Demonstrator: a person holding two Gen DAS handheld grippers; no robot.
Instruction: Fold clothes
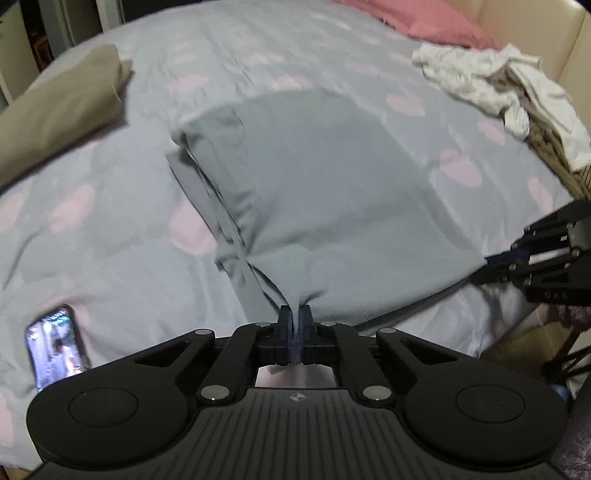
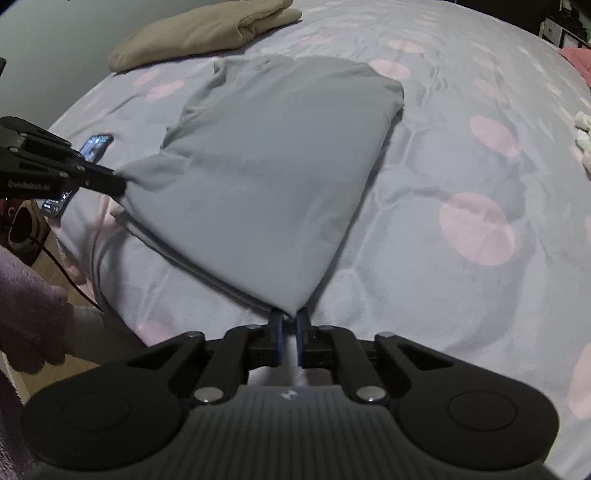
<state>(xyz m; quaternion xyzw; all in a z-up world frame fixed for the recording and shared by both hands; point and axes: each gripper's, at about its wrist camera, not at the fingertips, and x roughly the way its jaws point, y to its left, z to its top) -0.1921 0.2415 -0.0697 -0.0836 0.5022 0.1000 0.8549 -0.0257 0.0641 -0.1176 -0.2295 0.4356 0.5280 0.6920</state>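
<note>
- We work over a bed under a pale grey-blue quilt with pink spots (image 1: 122,206).
- Our folded grey cloth garment (image 1: 325,192) lies by the quilt's near edge, its two near corners pulled up.
- A folded tan garment (image 2: 207,33) rests toward the far left corner; a crumpled white and tan clothes pile (image 1: 509,92) sits at the right edge.
- Our left gripper (image 1: 294,325) is clamped tight on the garment's near left corner.
- Our right gripper (image 2: 290,325) pinches the near right corner, jaws nearly together.
- A lit phone (image 1: 57,347) lies at the near left edge.
</note>
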